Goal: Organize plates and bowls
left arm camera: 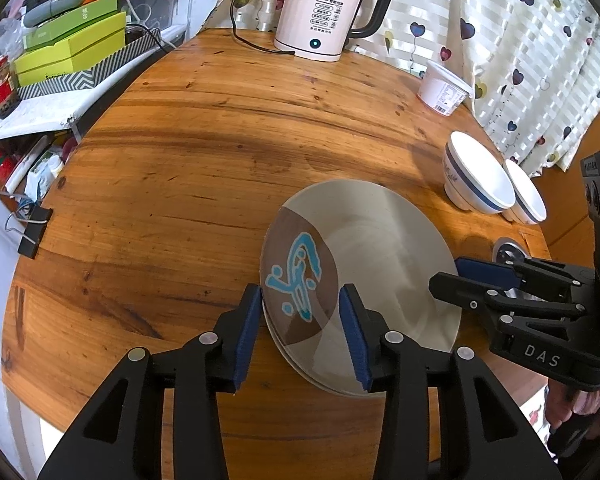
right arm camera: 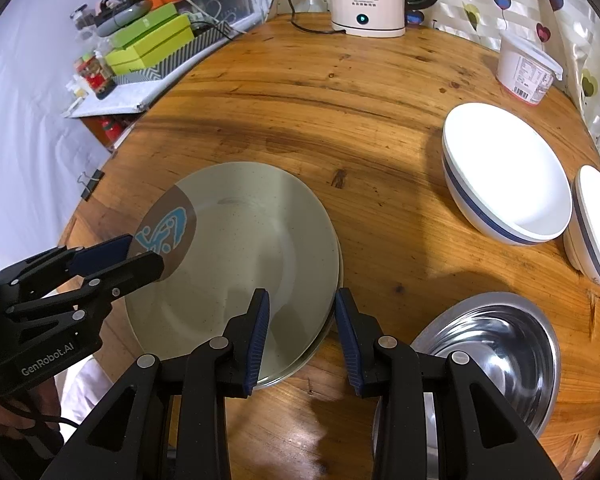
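Here, stacked plates (left arm camera: pixel 380 264) on the table, rim between both grippers' parted, unclamped jaws

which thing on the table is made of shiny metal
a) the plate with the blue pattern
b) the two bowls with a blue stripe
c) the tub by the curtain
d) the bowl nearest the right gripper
d, the steel bowl beside the right gripper is mirror-bright, while the striped bowls, the plate and the tub are not metallic.
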`<state>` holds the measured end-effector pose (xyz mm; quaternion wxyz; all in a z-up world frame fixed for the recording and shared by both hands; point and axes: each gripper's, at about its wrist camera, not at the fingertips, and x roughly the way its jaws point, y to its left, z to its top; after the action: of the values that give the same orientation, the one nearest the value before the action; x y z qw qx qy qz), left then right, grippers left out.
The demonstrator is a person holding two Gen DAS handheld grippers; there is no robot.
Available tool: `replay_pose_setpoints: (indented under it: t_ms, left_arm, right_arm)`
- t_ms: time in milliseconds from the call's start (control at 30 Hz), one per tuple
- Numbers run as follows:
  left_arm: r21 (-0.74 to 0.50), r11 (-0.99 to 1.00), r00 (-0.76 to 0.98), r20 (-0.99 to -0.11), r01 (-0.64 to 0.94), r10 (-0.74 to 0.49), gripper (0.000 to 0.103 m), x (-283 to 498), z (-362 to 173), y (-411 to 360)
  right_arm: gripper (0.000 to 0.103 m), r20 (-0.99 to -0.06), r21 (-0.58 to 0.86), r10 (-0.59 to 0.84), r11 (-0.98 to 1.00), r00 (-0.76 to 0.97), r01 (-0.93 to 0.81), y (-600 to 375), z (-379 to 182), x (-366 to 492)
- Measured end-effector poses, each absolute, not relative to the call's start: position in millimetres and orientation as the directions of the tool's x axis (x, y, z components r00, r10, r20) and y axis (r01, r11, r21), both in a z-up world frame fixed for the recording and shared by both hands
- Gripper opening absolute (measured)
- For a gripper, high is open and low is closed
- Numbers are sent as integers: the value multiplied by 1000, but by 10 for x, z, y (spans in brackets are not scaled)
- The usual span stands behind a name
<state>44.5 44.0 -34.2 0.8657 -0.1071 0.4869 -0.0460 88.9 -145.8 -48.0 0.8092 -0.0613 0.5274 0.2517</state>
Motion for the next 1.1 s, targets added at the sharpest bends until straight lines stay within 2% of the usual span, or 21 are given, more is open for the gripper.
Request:
replay_pose_setpoints:
  t_ms: [1100]
  left_arm:
    - [-187, 982, 596, -785, 26, -165, 41, 435, 73, 139]
  right_arm:
    - [33, -800, 232, 447, 845, 399, -481, -1777, 34, 694]
